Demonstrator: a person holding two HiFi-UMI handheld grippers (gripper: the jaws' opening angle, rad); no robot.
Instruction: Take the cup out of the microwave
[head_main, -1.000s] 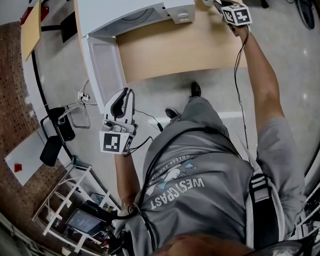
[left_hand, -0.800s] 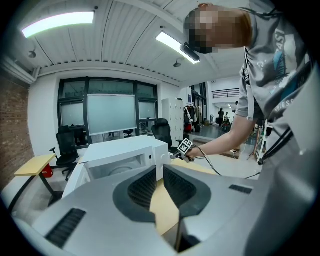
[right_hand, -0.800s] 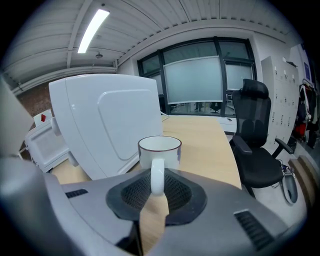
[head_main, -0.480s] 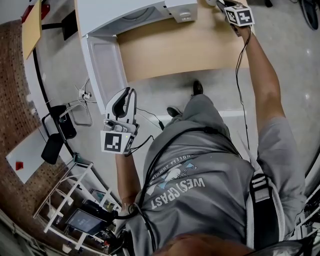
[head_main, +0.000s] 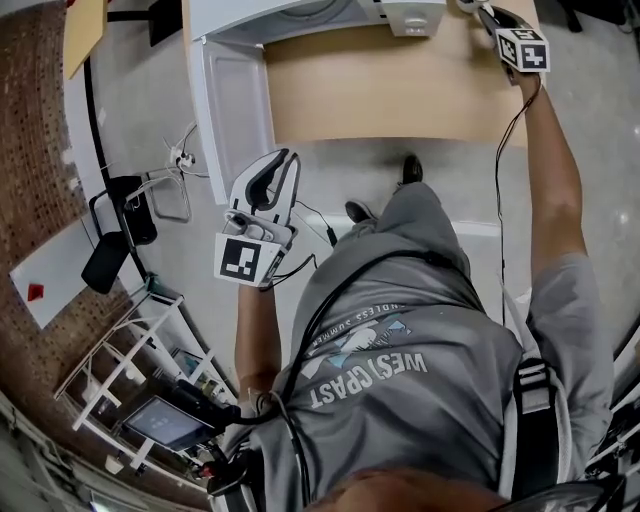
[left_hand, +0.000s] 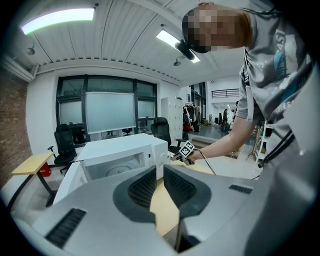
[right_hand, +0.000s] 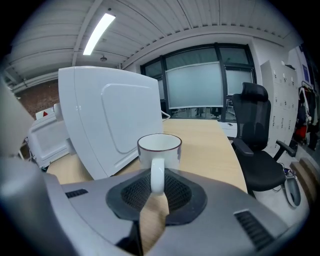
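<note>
The right gripper (right_hand: 157, 189) holds the cup (right_hand: 159, 148) by its handle (right_hand: 157, 176). Its two jaws are pressed on the handle from both sides. The cup is white with a dark line around the top. It is out of the microwave (right_hand: 107, 120) and sits upright just beside the microwave's white side, over the wooden table (right_hand: 200, 145). The jaws hide the cup's bottom, so I cannot tell if it touches the table. A black chair (right_hand: 255, 150) stands at the far end of the table. From the head view, the right gripper (head_main: 495, 15) is way up at the far corner of the table (head_main: 390, 90), at the end of a stretched-out arm. The microwave's door (head_main: 235, 100) hangs open on the left side. The left gripper (head_main: 280, 170) is in the air near the person's body, well away from the table. Its jaws (left_hand: 160, 182) are close together with only a thin gap, and nothing is between them. It points at the open microwave (left_hand: 125, 152).
</note>
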